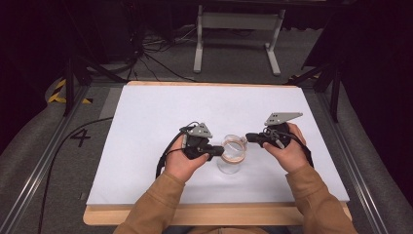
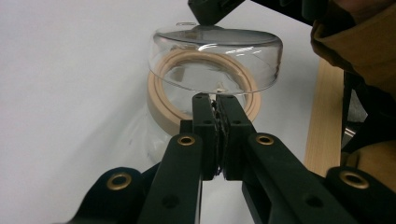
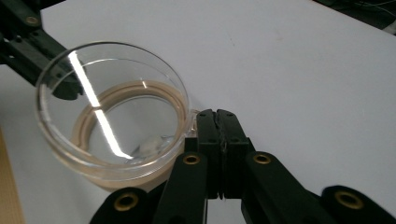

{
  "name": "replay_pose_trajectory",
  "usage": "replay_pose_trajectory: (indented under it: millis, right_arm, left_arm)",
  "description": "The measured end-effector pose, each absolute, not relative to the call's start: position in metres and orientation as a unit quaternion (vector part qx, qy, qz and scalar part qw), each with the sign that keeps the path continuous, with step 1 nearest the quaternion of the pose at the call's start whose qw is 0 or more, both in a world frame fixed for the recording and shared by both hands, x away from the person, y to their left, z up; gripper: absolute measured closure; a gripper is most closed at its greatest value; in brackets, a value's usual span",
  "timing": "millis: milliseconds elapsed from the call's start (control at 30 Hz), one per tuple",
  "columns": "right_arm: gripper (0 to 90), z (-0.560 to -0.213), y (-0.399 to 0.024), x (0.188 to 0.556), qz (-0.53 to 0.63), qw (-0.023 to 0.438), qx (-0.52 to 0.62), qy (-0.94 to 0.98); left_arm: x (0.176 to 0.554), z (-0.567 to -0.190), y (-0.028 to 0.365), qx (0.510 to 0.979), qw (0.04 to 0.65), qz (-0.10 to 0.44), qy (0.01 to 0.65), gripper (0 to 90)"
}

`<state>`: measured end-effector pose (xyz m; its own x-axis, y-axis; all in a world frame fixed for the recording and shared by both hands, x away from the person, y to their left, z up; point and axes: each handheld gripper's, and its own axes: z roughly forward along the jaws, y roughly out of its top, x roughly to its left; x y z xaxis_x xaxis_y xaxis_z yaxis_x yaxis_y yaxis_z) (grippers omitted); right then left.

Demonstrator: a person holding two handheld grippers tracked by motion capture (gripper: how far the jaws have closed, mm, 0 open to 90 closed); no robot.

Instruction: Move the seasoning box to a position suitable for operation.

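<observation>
A clear glass jar (image 1: pixel 231 165) stands near the front middle of the white board (image 1: pixel 146 117). A tan sealing ring (image 2: pixel 161 105) sits at its mouth, and a clear glass lid (image 2: pixel 215 56) hovers just above the ring. My left gripper (image 1: pixel 219 151) comes in from the left; its jaws (image 2: pixel 215 97) are pressed together on the lid's near rim. My right gripper (image 1: pixel 249 138) comes in from the right, and its jaws (image 3: pixel 216 113) are closed on a small glass tab at the lid's (image 3: pixel 112 107) edge. The left gripper's tip (image 3: pixel 58 77) shows through the glass.
The white board lies on a wooden tabletop (image 1: pixel 219 213) whose strip runs along the front edge. Metal rails (image 1: pixel 44 161) flank the table, and a black cable (image 1: pixel 63 141) lies on the grey floor at the left. A white frame leg (image 1: pixel 198 44) stands beyond the far edge.
</observation>
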<state>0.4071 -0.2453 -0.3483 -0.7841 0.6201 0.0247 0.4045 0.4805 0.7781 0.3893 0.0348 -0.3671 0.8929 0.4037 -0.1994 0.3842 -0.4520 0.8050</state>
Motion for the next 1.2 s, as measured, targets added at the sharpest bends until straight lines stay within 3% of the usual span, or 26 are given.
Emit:
replay_pose_trajectory:
  millis: [200, 767, 1200]
  right_arm:
    - [90.0, -0.328, -0.245, 0.380, 0.423, 0.118, 0.266, 0.858]
    - [90.0, -0.342, -0.227, 0.354, 0.407, 0.060, 0.236, 0.880]
    - [90.0, -0.354, -0.221, 0.355, 0.420, 0.077, 0.247, 0.870]
  left_arm:
    - [0.391, -0.364, 0.035, 0.848, 0.476, 0.009, 0.234, 86.4]
    - [0.397, -0.357, 0.026, 0.848, 0.481, 0.006, 0.221, 85.3]
    - [0.398, -0.356, 0.023, 0.850, 0.480, 0.003, 0.217, 85.0]
